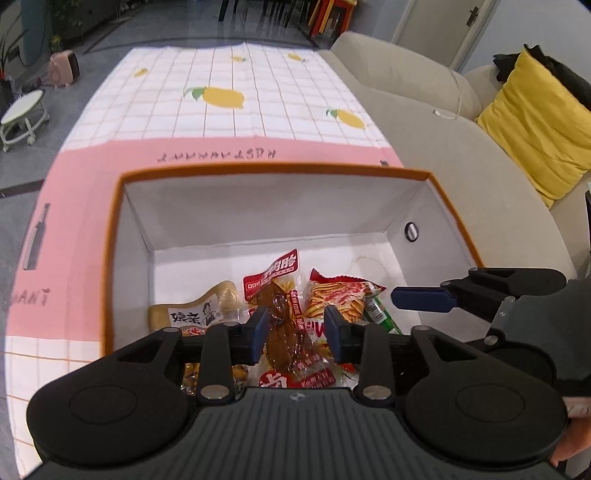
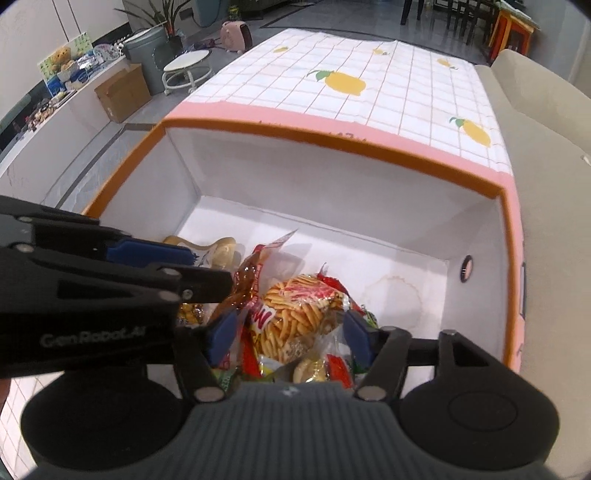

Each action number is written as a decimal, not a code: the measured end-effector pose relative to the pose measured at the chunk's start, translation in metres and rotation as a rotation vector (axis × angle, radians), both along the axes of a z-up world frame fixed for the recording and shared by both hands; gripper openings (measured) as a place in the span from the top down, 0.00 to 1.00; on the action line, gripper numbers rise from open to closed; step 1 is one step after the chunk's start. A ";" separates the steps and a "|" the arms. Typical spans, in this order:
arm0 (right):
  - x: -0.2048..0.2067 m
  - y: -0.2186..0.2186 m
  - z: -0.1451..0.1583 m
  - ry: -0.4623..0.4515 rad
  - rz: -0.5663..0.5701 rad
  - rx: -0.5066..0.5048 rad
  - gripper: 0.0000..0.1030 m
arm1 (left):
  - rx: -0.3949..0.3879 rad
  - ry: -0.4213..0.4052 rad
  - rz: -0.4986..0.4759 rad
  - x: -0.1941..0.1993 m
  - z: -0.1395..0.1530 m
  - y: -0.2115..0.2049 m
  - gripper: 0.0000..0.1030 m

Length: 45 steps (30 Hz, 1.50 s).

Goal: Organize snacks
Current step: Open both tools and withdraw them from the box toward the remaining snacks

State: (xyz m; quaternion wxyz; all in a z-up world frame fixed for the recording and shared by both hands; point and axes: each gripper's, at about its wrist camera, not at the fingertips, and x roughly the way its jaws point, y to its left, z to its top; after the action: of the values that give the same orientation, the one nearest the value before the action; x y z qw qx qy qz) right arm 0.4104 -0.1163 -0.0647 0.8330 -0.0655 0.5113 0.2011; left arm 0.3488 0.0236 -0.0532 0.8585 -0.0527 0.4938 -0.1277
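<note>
An orange-rimmed white box (image 1: 258, 170) (image 2: 332, 142) stands on the lemon-print tablecloth and holds several snack packets. My left gripper (image 1: 295, 332) hangs over the near end of the box, its blue pads (image 1: 260, 328) open around a brown meat snack packet (image 1: 284, 332) without visibly pinching it. My right gripper (image 2: 291, 336) is open, its pads (image 2: 356, 336) either side of a red packet of yellow snack sticks (image 2: 299, 314) (image 1: 338, 297). A beige packet with a lady's portrait (image 1: 195, 312) lies at the left. Each gripper shows in the other's view.
The far half of the box floor is bare white. A beige sofa (image 1: 461, 166) with a yellow cushion (image 1: 535, 122) runs along the right. A white stool (image 2: 186, 70), a cardboard box (image 2: 123, 92) and a pink heater (image 2: 236, 35) stand on the floor at left.
</note>
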 end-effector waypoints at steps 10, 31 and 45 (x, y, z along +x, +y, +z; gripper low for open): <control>-0.042 -0.025 0.048 -0.095 -0.037 0.041 0.37 | 0.053 -0.147 0.034 -0.051 0.047 0.002 0.51; -0.230 -0.078 0.085 -0.353 -0.172 0.143 0.10 | 0.038 -0.423 0.012 -0.214 0.082 -0.014 0.33; -0.303 -0.083 0.028 -0.386 -0.241 0.061 0.09 | 0.275 -0.338 -0.114 -0.250 0.010 -0.033 0.29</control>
State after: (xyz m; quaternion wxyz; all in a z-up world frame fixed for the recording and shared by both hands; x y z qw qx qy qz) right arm 0.1079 -0.1993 -0.0362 0.9350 -0.0159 0.3402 0.0990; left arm 0.0988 -0.0091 -0.0431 0.9195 0.1149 0.3580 -0.1142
